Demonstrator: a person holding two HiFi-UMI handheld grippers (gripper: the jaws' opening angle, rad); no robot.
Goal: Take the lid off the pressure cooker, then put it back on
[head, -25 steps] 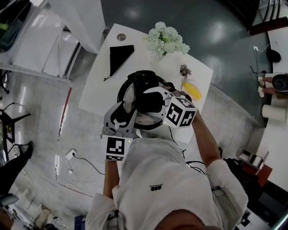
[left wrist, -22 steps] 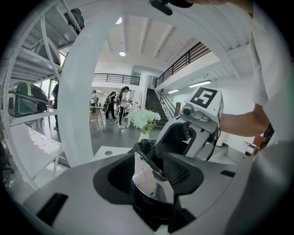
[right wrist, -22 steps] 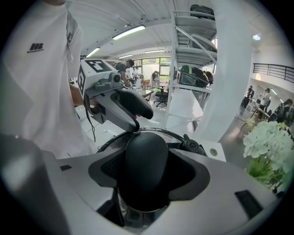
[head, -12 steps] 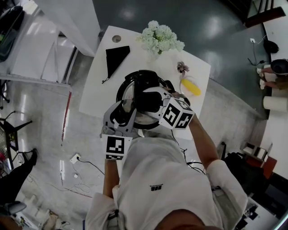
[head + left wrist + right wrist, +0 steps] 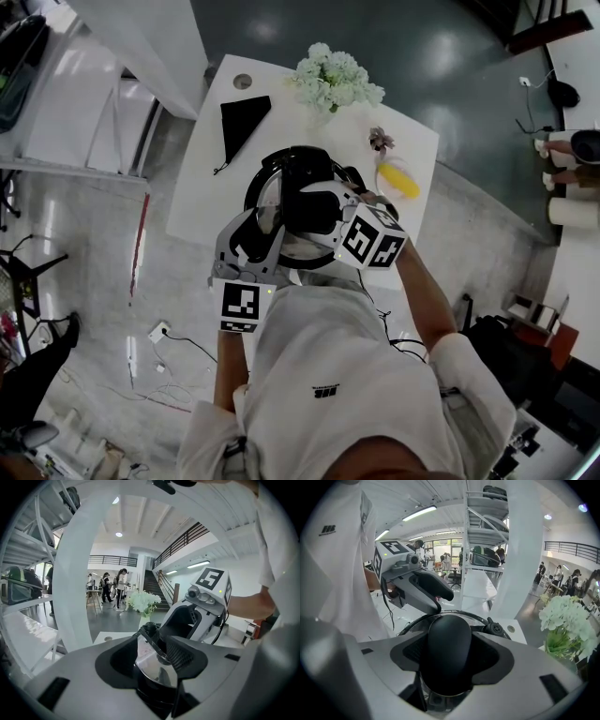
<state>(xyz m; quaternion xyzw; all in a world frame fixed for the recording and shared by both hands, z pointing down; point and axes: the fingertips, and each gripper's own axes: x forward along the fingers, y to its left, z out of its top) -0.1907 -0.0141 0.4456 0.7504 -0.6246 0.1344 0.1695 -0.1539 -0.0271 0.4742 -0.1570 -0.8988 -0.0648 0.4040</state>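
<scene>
The pressure cooker (image 5: pixel 265 180) stands on the white table (image 5: pixel 202 178) with its lid on. The lid (image 5: pixel 151 660) is shiny with a dark rim. My right gripper (image 5: pixel 314 211) reaches over the top and is shut on the lid's black knob (image 5: pixel 443 653), which fills the space between its jaws (image 5: pixel 443 660). My left gripper (image 5: pixel 265 230) comes in at the cooker's near left side. Its jaws (image 5: pixel 154 667) sit around a black side handle (image 5: pixel 154 693) low at the rim and look shut on it. The cooker's body is mostly hidden under both grippers.
A bunch of white flowers (image 5: pixel 337 80) stands at the table's far edge, also seen in the right gripper view as flowers (image 5: pixel 569 620). A black cloth (image 5: pixel 242 120) lies at the far left, a yellow object (image 5: pixel 398 180) at the right. The person's torso hides the near edge.
</scene>
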